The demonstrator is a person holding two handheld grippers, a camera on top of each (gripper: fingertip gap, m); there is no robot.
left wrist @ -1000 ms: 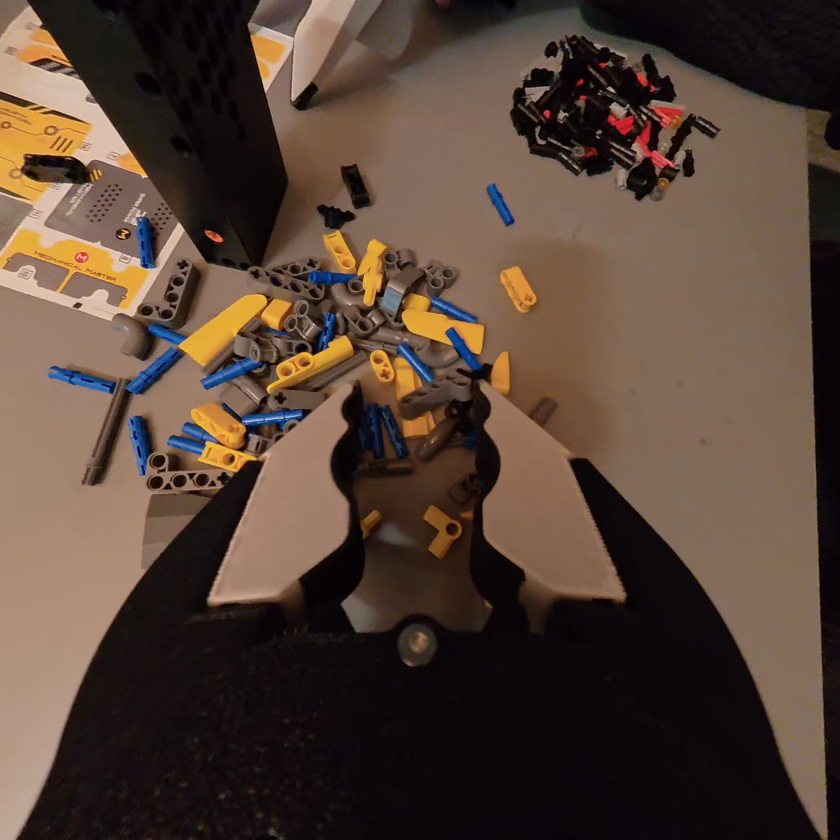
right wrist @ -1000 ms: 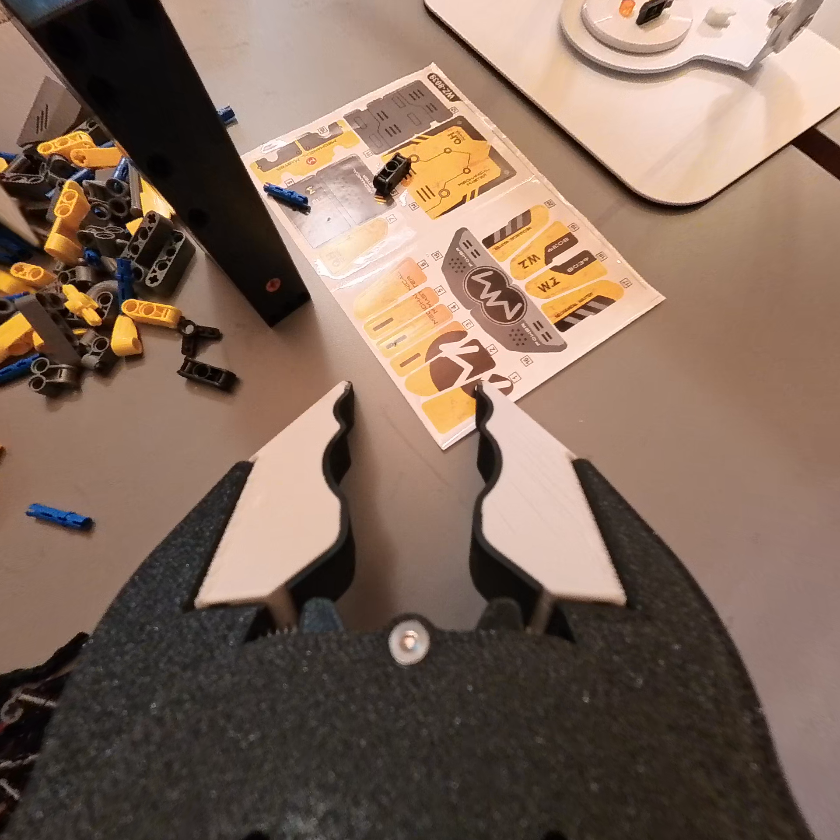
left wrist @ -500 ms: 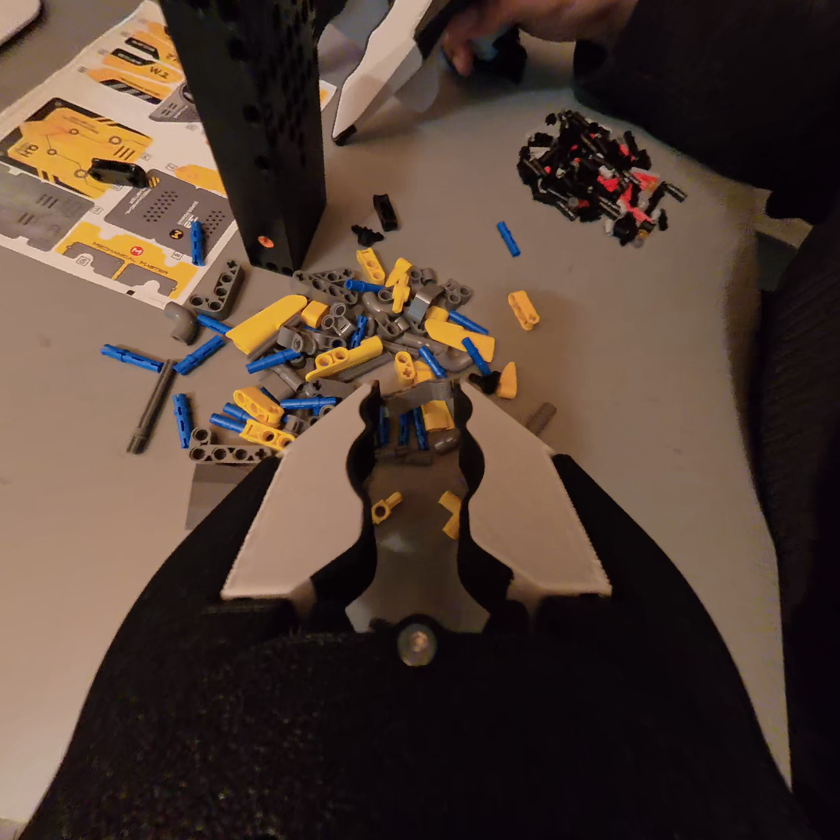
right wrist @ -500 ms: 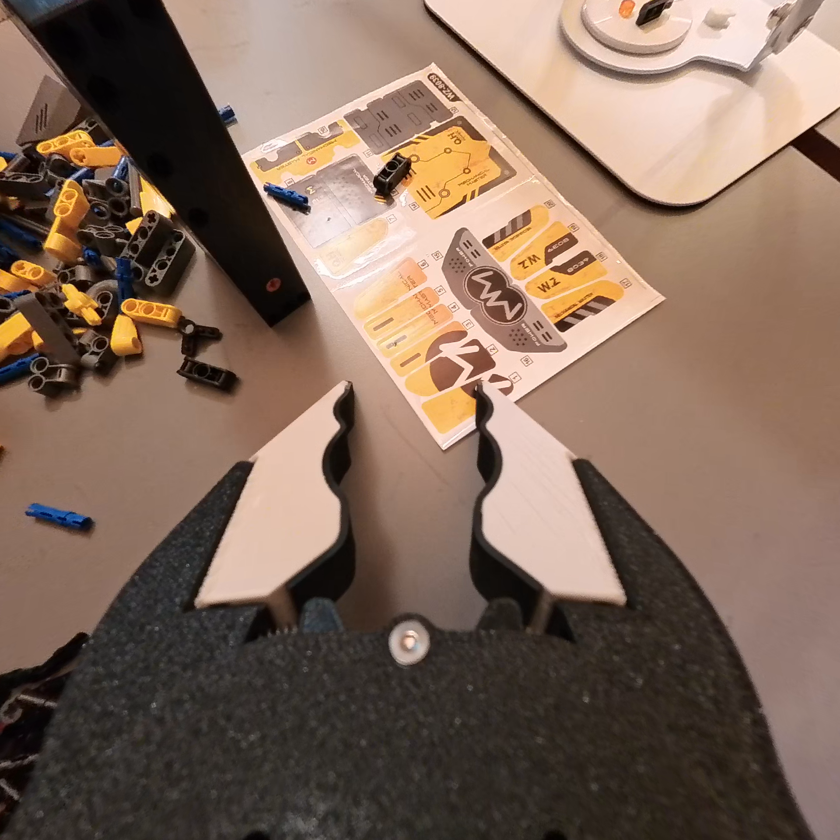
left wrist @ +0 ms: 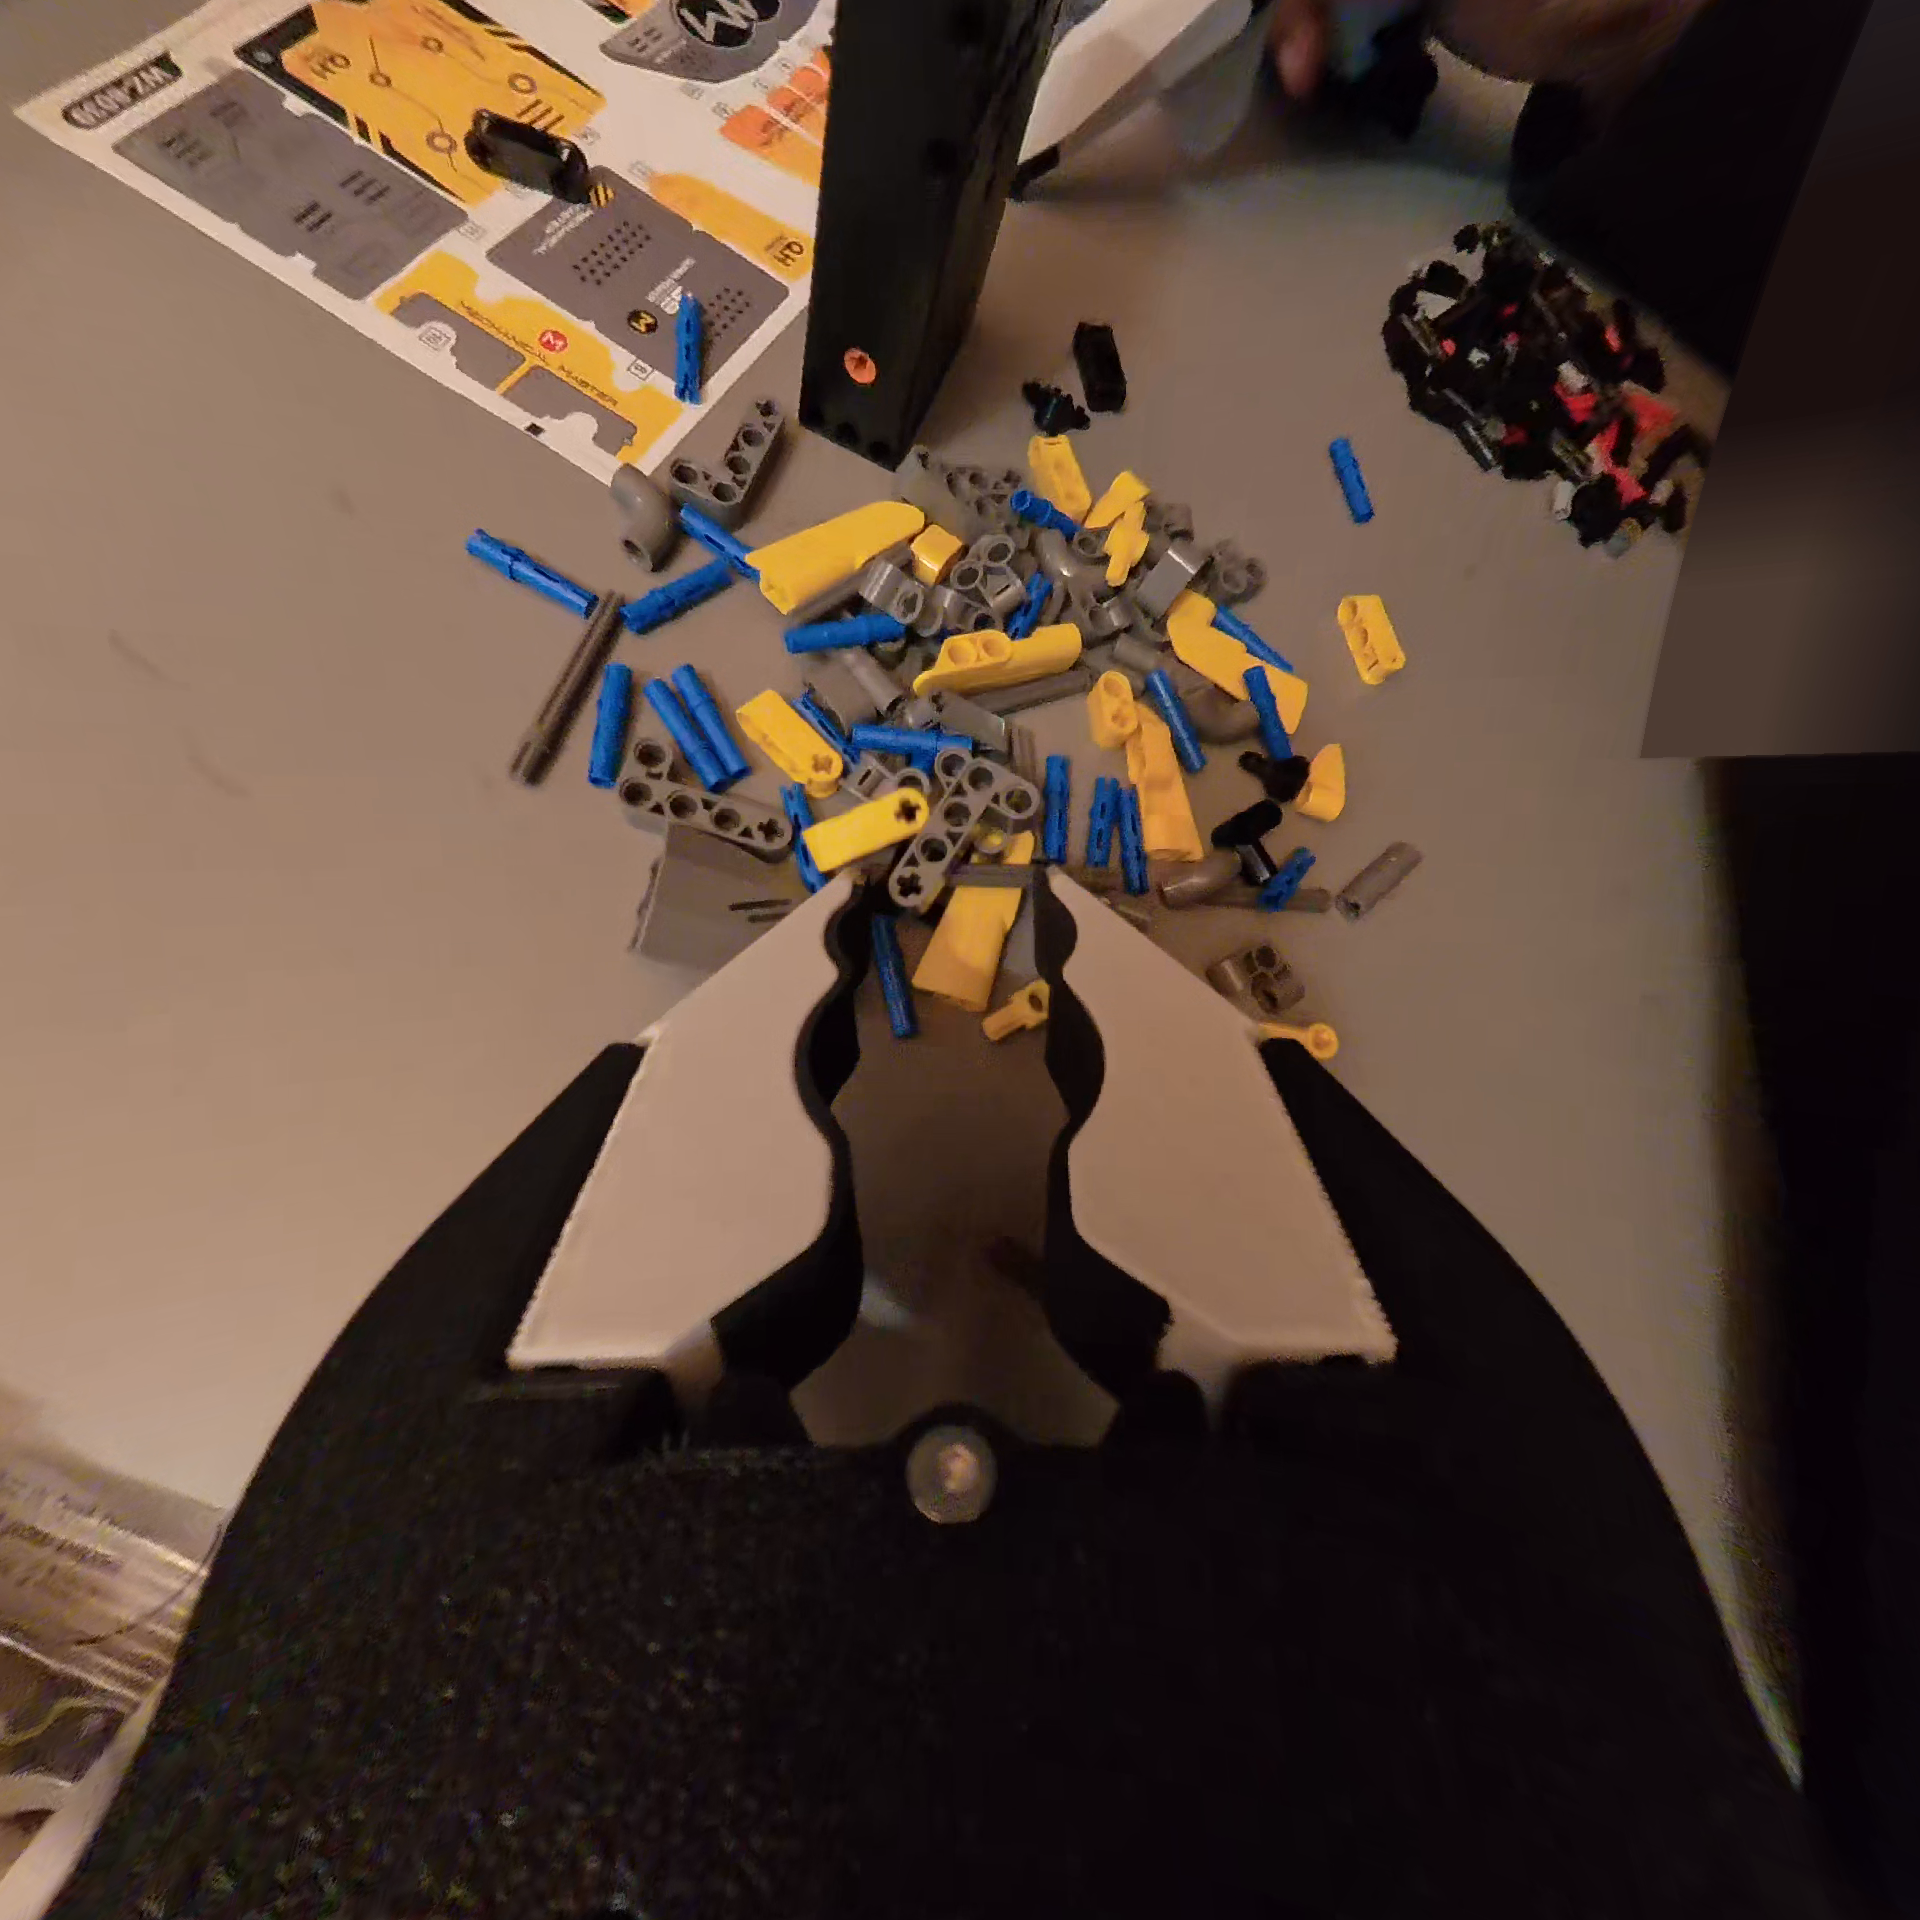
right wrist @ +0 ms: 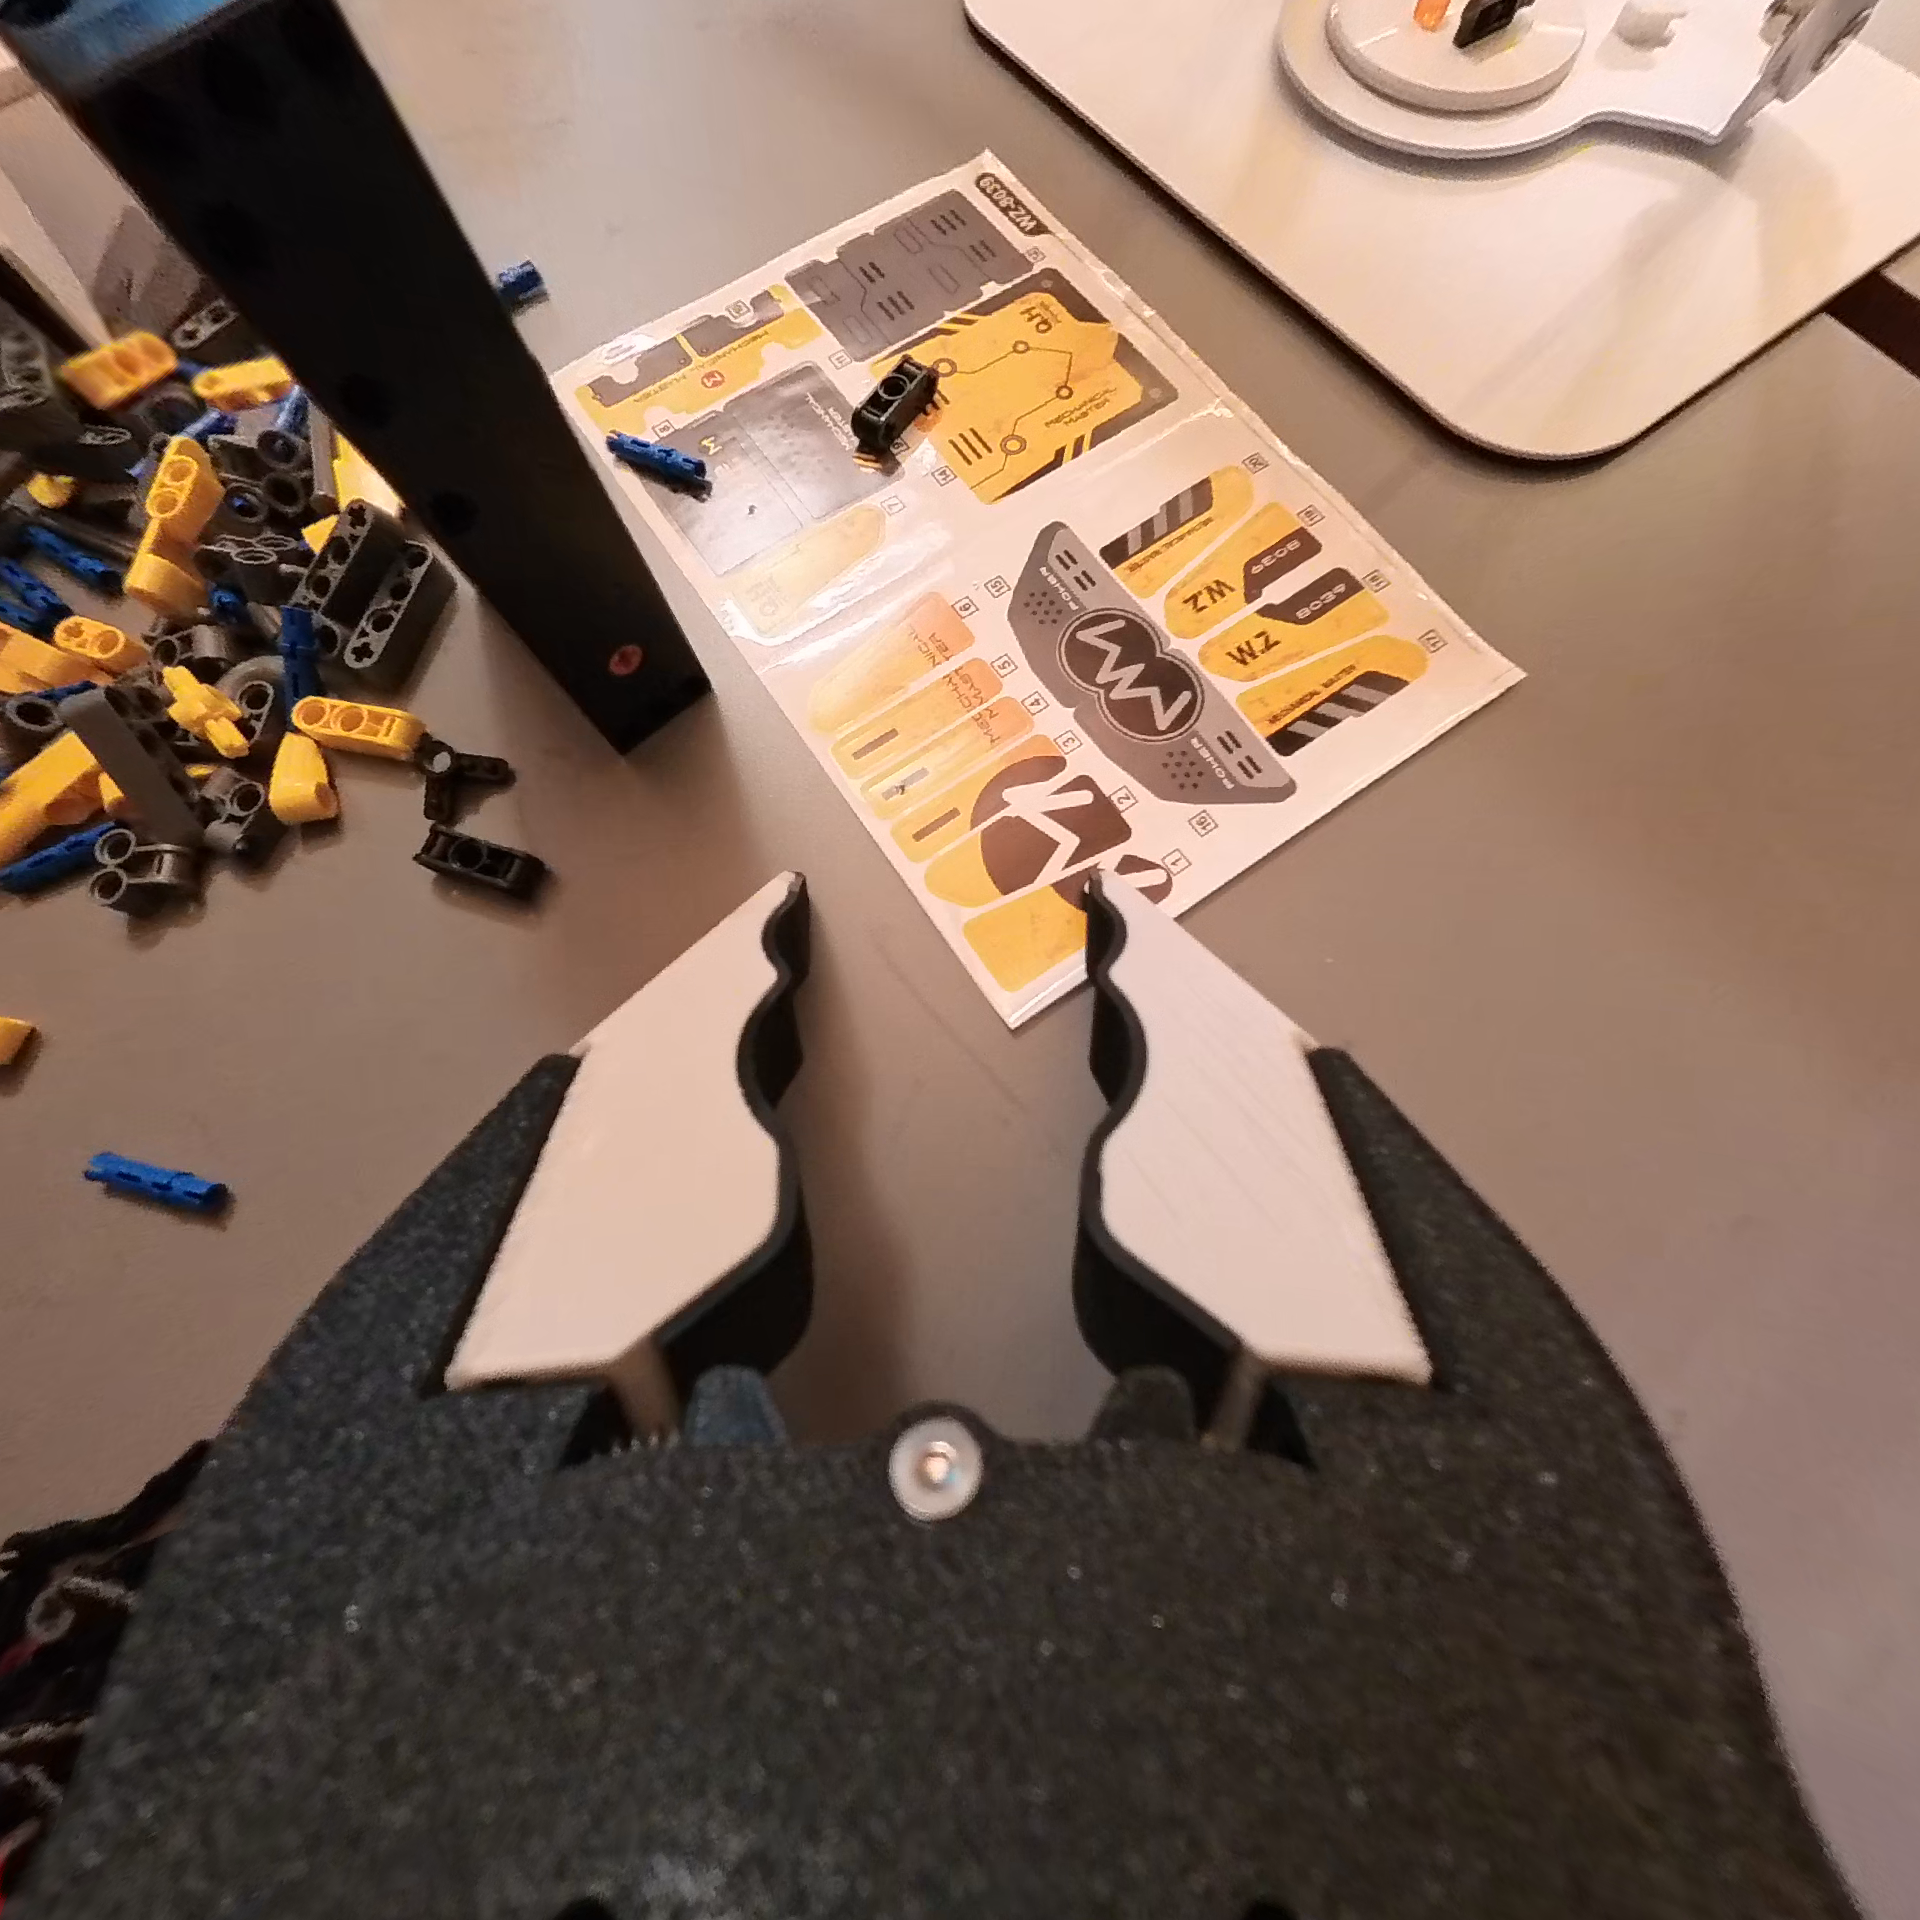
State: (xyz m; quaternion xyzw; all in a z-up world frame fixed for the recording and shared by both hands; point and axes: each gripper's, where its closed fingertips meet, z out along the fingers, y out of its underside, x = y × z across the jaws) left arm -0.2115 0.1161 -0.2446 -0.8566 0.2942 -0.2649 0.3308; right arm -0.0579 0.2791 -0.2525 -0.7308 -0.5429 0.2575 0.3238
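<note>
My left gripper (left wrist: 951,881) is at the near edge of a loose pile of yellow, blue and grey building pieces (left wrist: 997,665). Its jaws stand narrowed on a grey holed beam (left wrist: 961,826) at the fingertips. A yellow wedge (left wrist: 966,935) and a blue pin (left wrist: 894,977) lie on the table between the fingers. My right gripper (right wrist: 945,894) is open and empty, low over the grey table. Its right fingertip (right wrist: 1101,904) is over the near corner of a yellow and grey sticker sheet (right wrist: 1039,623). The pile (right wrist: 187,644) shows to its left.
A tall black perforated post (left wrist: 914,208) stands between the pile and the sheet (left wrist: 343,156); it also shows in the right wrist view (right wrist: 395,395). A black piece (right wrist: 894,405) lies on the sheet. A heap of black and red pieces (left wrist: 1538,384) lies far right. A white board (right wrist: 1455,260) lies beyond. About 25 cm separates my left fingertips from my right. The black piece (right wrist: 894,405) is about 11 cm from my right fingertips. It is also in sight in the left wrist view (left wrist: 540,152).
My left gripper's jaws narrowed, then it drew back and left to the pile's near edge, and the grey beam came with it. The right gripper stayed still.
</note>
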